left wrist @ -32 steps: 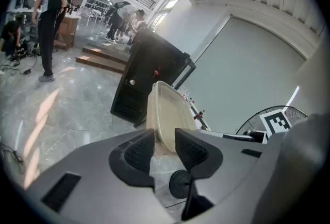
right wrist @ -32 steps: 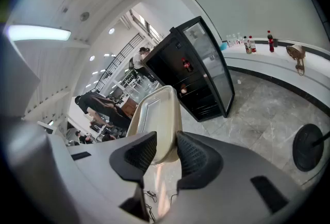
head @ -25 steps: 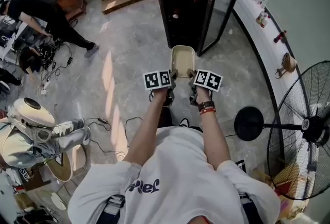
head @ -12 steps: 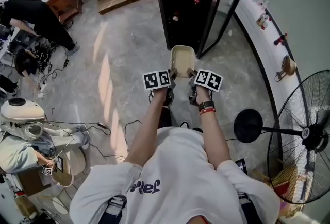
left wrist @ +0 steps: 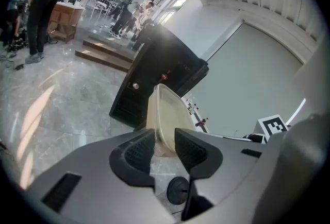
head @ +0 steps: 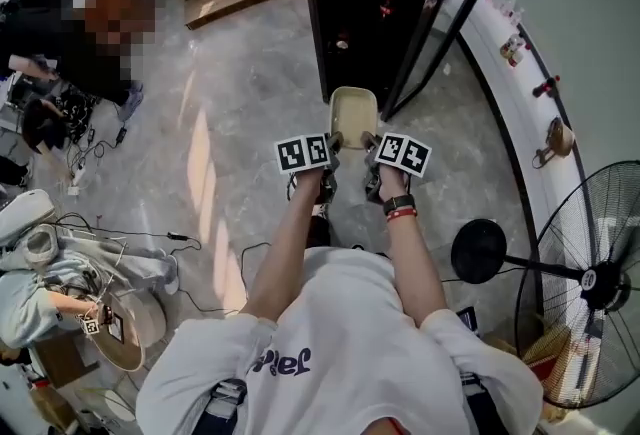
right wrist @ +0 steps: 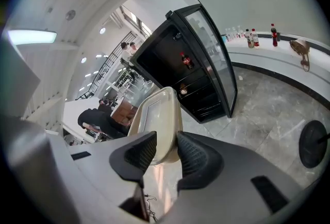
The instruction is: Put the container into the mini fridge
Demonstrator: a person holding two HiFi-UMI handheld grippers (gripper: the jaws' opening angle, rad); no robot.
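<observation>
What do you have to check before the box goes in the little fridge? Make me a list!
1. Left gripper grips the container: ok, its jaws are closed on the near rim.
2. Right gripper grips the container: ok, its jaws are closed on the rim too.
3. Fridge door is open: ok, it is swung out to the right.
4. Way to the fridge is free: ok, only bare floor lies between the container and the fridge.
5. Room on a shelf: cannot tell, the inside is dark; a bottle shows in there.
</observation>
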